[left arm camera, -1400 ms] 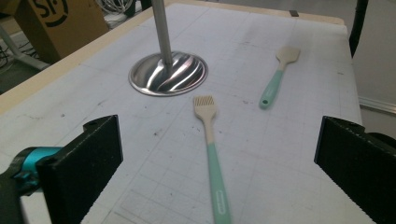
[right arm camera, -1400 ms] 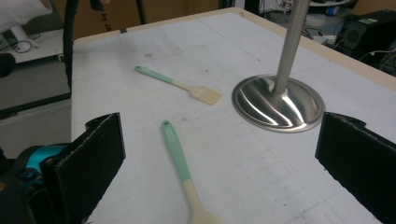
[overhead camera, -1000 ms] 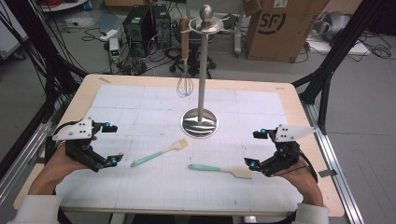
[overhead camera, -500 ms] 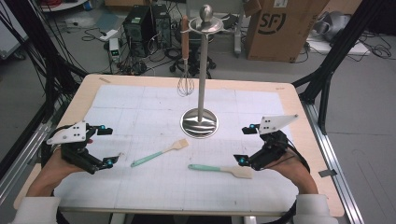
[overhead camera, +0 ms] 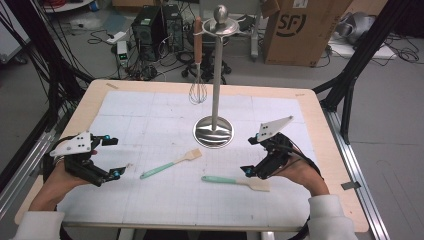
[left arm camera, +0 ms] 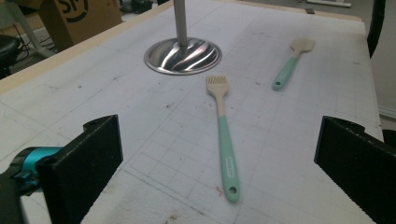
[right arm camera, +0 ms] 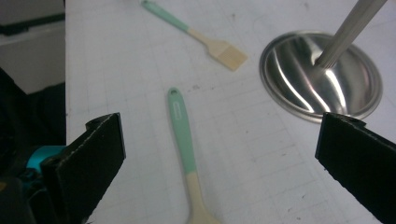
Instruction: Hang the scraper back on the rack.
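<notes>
Cluttered lab floor behind; white gridded mat on wooden table (overhead camera: 320, 125). Right gripper (overhead camera: 256, 159) fingers spread wide, grasping nothing, hovering just over the mint-handled cream-headed spatula (overhead camera: 235, 181), nearer than left gripper (overhead camera: 116, 156), also released. Spatula lies flat, long axis across the table, head pointing right under the gripper, handle left.

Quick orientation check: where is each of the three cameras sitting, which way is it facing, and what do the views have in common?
High view: above the person's side, facing forward and down on the table; both forearms, left gripper and right gripper show.
Left gripper view: rides the left gripper, between its open jaws, facing the brush and stand base.
Right gripper view: rides the right gripper, jaws open, looking down on the spatula.
Shared: both teal-handled utensils and the stand base appear in all three.
</notes>
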`<state>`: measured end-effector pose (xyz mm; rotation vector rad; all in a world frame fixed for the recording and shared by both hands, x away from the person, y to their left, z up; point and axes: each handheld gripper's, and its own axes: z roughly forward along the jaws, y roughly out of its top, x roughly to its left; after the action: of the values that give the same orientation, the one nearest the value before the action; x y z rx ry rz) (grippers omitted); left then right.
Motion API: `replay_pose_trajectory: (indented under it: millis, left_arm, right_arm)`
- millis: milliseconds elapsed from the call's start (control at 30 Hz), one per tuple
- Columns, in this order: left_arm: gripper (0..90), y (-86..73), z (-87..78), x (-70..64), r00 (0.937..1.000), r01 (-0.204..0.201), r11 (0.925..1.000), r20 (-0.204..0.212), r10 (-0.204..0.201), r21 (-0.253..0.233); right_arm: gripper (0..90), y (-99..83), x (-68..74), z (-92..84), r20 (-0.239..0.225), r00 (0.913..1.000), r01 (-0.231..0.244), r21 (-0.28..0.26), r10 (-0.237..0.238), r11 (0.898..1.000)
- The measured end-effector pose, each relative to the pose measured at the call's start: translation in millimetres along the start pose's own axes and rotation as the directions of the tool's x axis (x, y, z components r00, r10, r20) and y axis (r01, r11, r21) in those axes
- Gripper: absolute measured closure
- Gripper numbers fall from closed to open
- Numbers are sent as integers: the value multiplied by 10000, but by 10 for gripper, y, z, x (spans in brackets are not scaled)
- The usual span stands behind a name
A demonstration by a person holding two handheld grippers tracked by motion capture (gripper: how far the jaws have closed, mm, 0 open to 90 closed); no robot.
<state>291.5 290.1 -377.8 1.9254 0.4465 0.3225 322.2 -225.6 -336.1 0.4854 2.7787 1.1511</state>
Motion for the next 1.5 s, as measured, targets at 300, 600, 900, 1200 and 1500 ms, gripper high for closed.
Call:
replay_pose_trajectory:
  millis: [300, 600, 900, 1200, 1500]
  left_arm:
    - [17, -12, -39, 12, 10000, -14, 9999, -67, 13, -139]
    - [17, -14, -82, 25, 9999, -49, 9996, -166, 45, -264]
    - [17, -16, -44, 13, 9998, -132, 9994, -143, 127, -335]
    - [17, -14, 37, -14, 9997, -240, 9997, 74, 239, 110]
    - [17, -11, 54, -17, 9997, -211, 9996, 150, 208, 163]
  right_arm:
    - [3, 117, 16, 224, -259, 9985, 508, 1167, -481, 9919]
    - [3, 170, 34, 410, -252, 9980, 621, 2297, -578, 9713]
    - [3, 152, 65, 614, -395, 9952, 977, 3377, -896, 9362]
    - [3, 104, 87, 738, -589, 9938, 1098, 3772, -945, 9196]
    - [3, -7, 99, 824, -755, 9915, 1285, 4332, -1062, 8921]
